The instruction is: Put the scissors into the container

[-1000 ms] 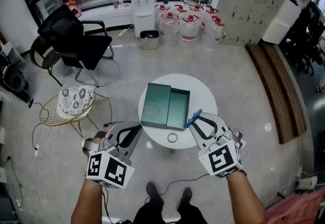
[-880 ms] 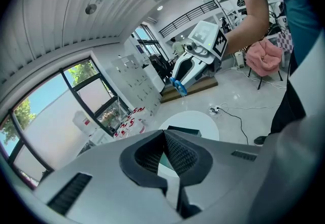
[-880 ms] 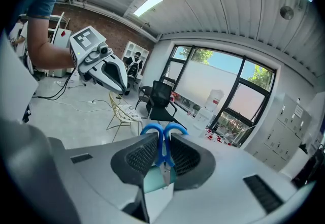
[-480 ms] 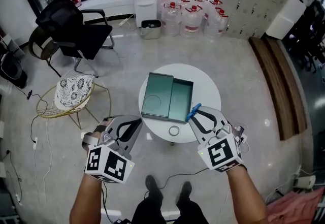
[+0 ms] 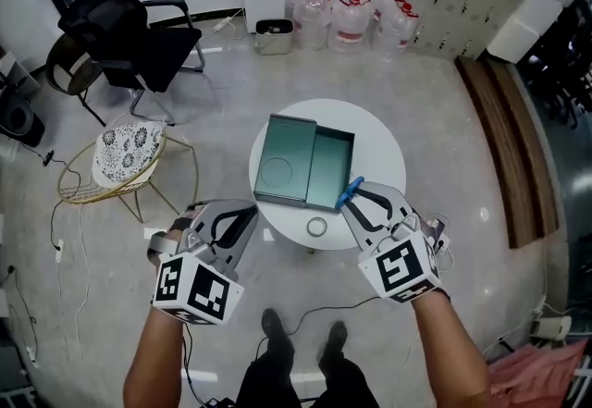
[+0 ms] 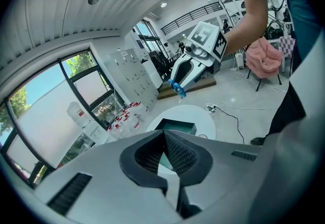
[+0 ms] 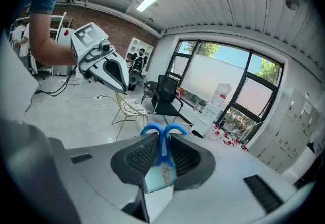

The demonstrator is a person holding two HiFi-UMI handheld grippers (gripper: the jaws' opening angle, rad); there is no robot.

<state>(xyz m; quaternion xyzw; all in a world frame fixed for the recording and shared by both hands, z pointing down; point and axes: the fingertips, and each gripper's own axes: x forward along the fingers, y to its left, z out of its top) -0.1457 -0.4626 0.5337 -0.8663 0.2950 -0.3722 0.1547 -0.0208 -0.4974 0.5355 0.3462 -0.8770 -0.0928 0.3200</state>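
Observation:
A green container (image 5: 331, 167), its lid (image 5: 283, 161) lying beside it on the left, rests on a round white table (image 5: 379, 156). My right gripper (image 5: 359, 199) is shut on blue-handled scissors (image 5: 351, 191) at the container's near right corner, above the table's front edge. In the right gripper view the scissors (image 7: 163, 146) stand upright between the pads, handles up. My left gripper (image 5: 248, 211) hovers off the table's near left edge, shut and empty. The left gripper view shows the container (image 6: 179, 128) and the right gripper (image 6: 182, 78) with the scissors (image 6: 177, 89).
A small ring (image 5: 316, 227) lies on the table near its front edge. A wire chair with a patterned cushion (image 5: 128, 161) stands to the left, a black office chair (image 5: 129, 36) behind it. Water bottles (image 5: 351, 13) line the back and a wooden bench (image 5: 504, 147) runs along the right.
Both grippers have sunk lower beside the table's front edge. The scissors stay in the right gripper and the left stays shut. The table and container sit higher in the head view.

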